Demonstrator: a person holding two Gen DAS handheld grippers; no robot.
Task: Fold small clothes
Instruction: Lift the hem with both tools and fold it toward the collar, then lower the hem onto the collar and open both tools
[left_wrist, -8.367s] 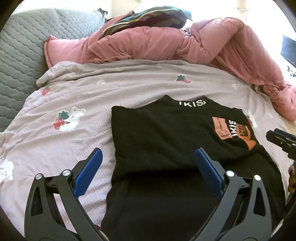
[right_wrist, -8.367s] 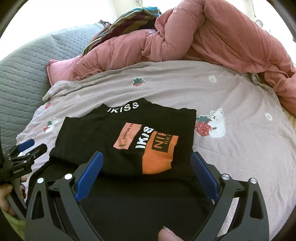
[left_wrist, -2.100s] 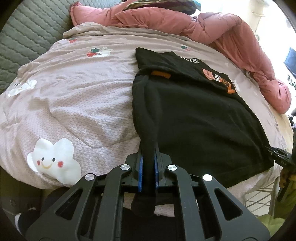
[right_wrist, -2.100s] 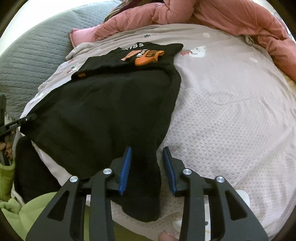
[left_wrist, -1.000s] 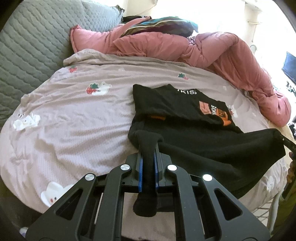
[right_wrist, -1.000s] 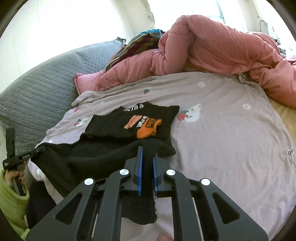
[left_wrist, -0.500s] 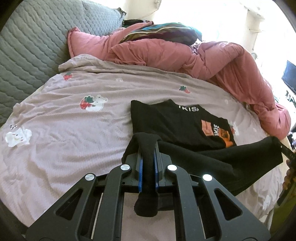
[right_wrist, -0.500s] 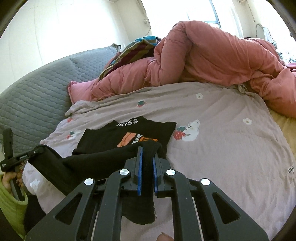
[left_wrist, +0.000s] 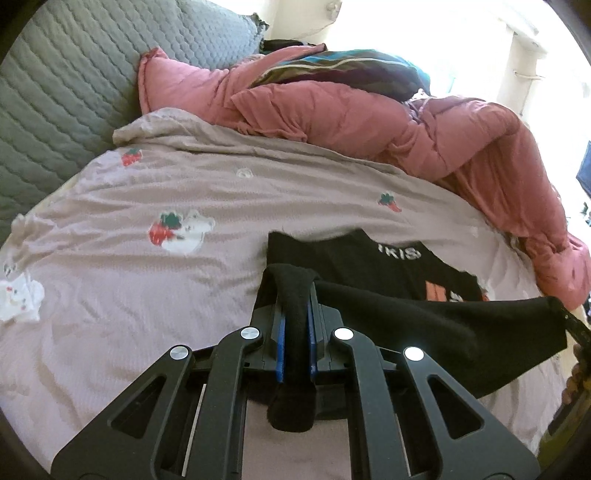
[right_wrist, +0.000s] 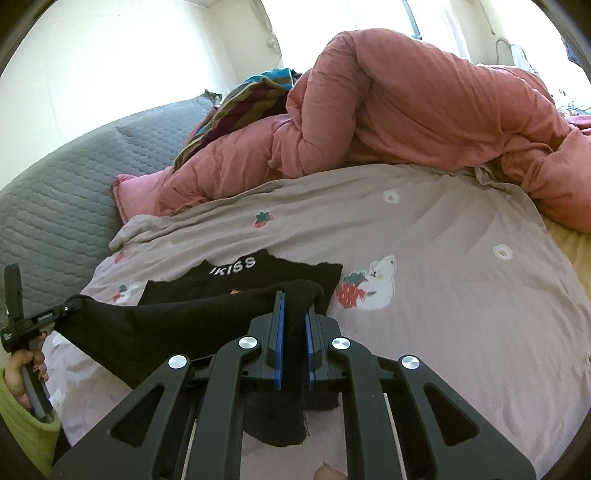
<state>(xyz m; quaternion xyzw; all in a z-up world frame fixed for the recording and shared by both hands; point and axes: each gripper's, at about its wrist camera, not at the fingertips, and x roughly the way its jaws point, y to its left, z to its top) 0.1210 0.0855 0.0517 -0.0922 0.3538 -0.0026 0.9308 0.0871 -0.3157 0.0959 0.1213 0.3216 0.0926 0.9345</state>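
In the left wrist view, a grey quilted headboard (left_wrist: 55, 92) fills the upper left of the frame. Right of it, a mauve sheet (left_wrist: 147, 295) with strawberry prints spreads across the middle. At lower centre the left gripper (left_wrist: 294, 325) is clamped on a bunched corner of the black shirt (left_wrist: 424, 325), blue pads tight against the cloth. The shirt's lower part hangs lifted from there toward the right edge, over its folded top with white lettering, which lies flat on the sheet at centre right. A pink duvet (left_wrist: 406, 122) runs along the top and right.

In the right wrist view, the left hand (right_wrist: 22, 373) with the other tool sits at the left edge, holding the shirt's far corner. The shirt (right_wrist: 166, 325) stretches to lower centre, where the right gripper (right_wrist: 293, 328) is clamped on its near corner. The duvet (right_wrist: 406, 110) lies in the upper right.
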